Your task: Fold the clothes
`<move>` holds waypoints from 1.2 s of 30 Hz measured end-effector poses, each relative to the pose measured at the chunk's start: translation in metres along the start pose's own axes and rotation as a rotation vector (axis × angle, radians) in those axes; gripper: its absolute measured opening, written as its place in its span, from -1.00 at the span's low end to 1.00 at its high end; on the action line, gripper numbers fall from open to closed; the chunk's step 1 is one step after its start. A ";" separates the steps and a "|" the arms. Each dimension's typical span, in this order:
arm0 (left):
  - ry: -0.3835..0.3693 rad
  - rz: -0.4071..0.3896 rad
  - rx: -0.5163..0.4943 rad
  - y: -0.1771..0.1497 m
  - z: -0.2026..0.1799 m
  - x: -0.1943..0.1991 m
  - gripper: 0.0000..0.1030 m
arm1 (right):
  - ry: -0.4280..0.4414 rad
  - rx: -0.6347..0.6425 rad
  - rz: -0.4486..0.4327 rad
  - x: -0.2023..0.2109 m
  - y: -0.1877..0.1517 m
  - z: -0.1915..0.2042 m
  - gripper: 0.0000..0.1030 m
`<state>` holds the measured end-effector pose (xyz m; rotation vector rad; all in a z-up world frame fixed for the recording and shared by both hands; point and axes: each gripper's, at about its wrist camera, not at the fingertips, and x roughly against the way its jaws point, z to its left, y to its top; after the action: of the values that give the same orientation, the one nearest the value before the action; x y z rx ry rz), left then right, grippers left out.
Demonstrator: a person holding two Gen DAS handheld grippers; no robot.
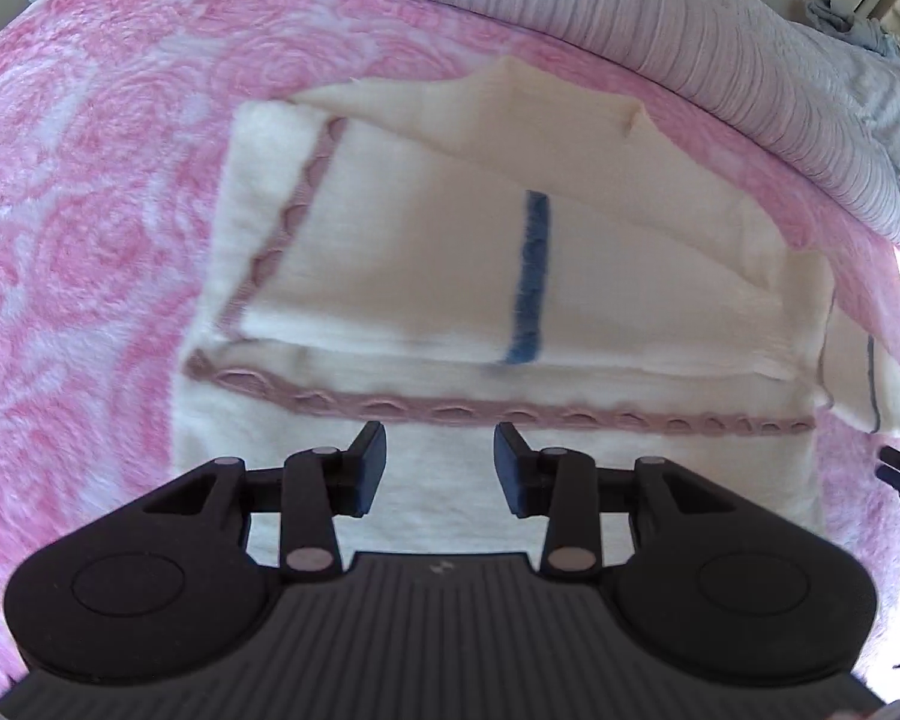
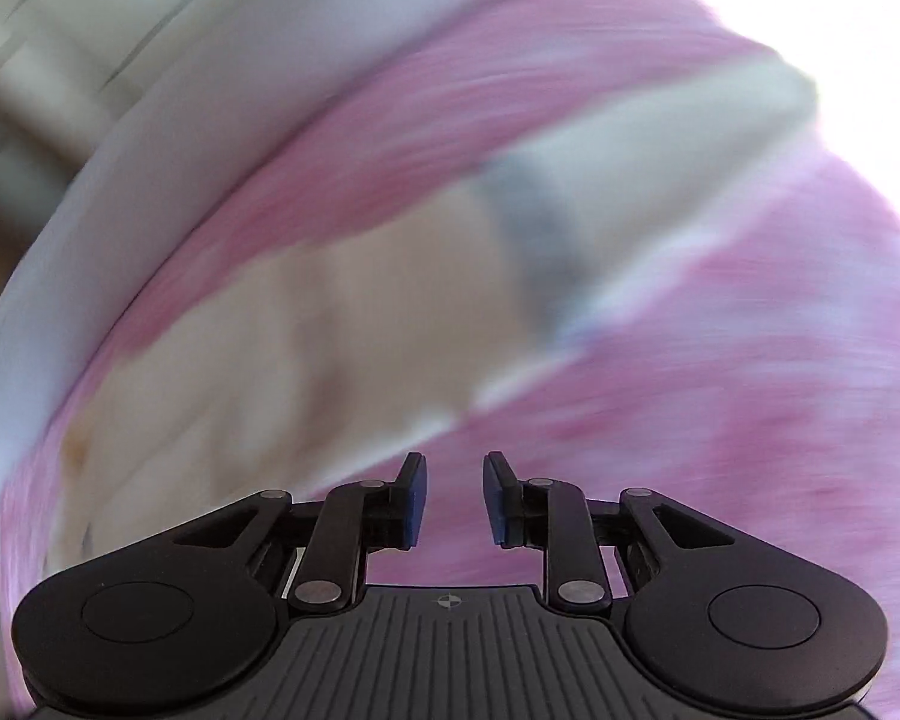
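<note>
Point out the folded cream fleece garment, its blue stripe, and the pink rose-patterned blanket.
Folded cream fleece garment [image 1: 660, 294]: left wrist view, plain top layer.
Blue stripe [image 1: 531, 276]: left wrist view, mid-length.
Pink rose-patterned blanket [image 1: 90, 228]: left wrist view, bare area.

Cream garment [image 1: 450, 276], blue stripe, pink trim, folded flat on pink blanket [image 1: 90, 240]

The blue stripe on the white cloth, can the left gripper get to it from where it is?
Probably yes. The left gripper is open and empty above the white cloth, and the blue stripe lies uncovered straight ahead of it, past the pink trim. Nothing sits between them.
</note>
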<state>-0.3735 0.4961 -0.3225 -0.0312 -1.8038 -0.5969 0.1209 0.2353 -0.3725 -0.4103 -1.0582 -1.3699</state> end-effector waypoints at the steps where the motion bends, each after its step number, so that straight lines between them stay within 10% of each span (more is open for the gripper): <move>1: 0.001 0.000 -0.004 0.001 -0.006 0.000 -0.33 | -0.009 -0.081 -0.021 0.007 0.014 -0.025 -0.48; 7: -0.004 0.001 -0.027 0.004 -0.032 0.005 -0.33 | 0.157 -0.532 -0.188 0.022 0.073 -0.131 -0.04; 13: 0.006 -0.002 0.016 0.002 -0.030 0.008 -0.33 | 0.126 -0.521 -0.246 0.002 0.095 -0.146 -0.06; 14: 0.010 -0.004 0.024 0.001 -0.028 0.010 -0.33 | 0.098 -0.491 -0.248 0.000 0.098 -0.142 -0.39; 16: 0.017 -0.007 0.042 -0.001 -0.024 0.014 -0.33 | -0.006 -0.367 -0.229 -0.005 0.105 -0.129 -0.90; 19: 0.023 -0.014 0.074 -0.005 -0.015 0.020 -0.33 | -0.066 -0.109 -0.272 0.006 0.100 -0.076 -0.92; 23: 0.026 -0.009 0.125 -0.017 -0.002 0.027 -0.33 | 0.047 0.354 -0.327 0.032 0.061 0.038 -0.92; 27: 0.006 0.008 0.186 -0.032 0.006 0.032 -0.33 | 0.247 0.815 -0.262 0.055 -0.052 0.144 -0.92; 32: -0.040 0.035 0.229 -0.050 0.007 0.033 -0.31 | 0.241 1.231 0.066 0.025 -0.185 0.186 -0.22; 36: -0.092 0.046 0.222 -0.059 0.000 0.026 -0.24 | 0.101 1.241 0.168 0.002 -0.195 0.161 -0.21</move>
<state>-0.4007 0.4382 -0.3216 0.0516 -1.9438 -0.3648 -0.1174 0.3168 -0.3529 0.4768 -1.5189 -0.3915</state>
